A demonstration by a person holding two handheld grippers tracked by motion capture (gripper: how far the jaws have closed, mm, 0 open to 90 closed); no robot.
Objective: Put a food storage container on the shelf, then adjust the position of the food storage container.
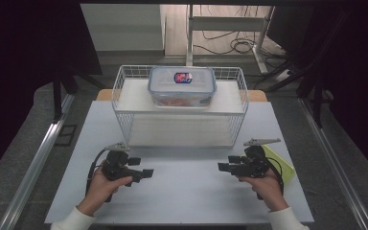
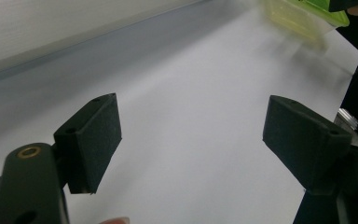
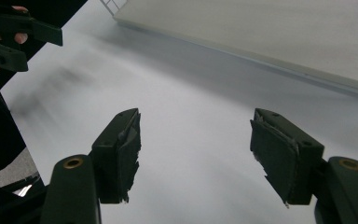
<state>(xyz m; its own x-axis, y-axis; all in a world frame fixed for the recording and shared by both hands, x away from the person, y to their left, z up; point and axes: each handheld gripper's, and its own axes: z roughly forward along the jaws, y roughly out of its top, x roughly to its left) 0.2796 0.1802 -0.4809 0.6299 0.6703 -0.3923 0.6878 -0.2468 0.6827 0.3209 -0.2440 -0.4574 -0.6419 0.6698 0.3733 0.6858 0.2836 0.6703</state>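
Pale worktop lies bare under both sets of fingers; the left gripper and right gripper stand wide open, holding nothing, facing each other low over it. Nearest my right gripper is the green pad, touching the hand's far side. The box sits well apart, on top of the wire basket. I'd turn forward squarely before reaching.

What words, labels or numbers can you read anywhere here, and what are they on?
None can be read.
Red and blue sticker on the lid of the clear container atop the wire rack: too small and blurred to read.
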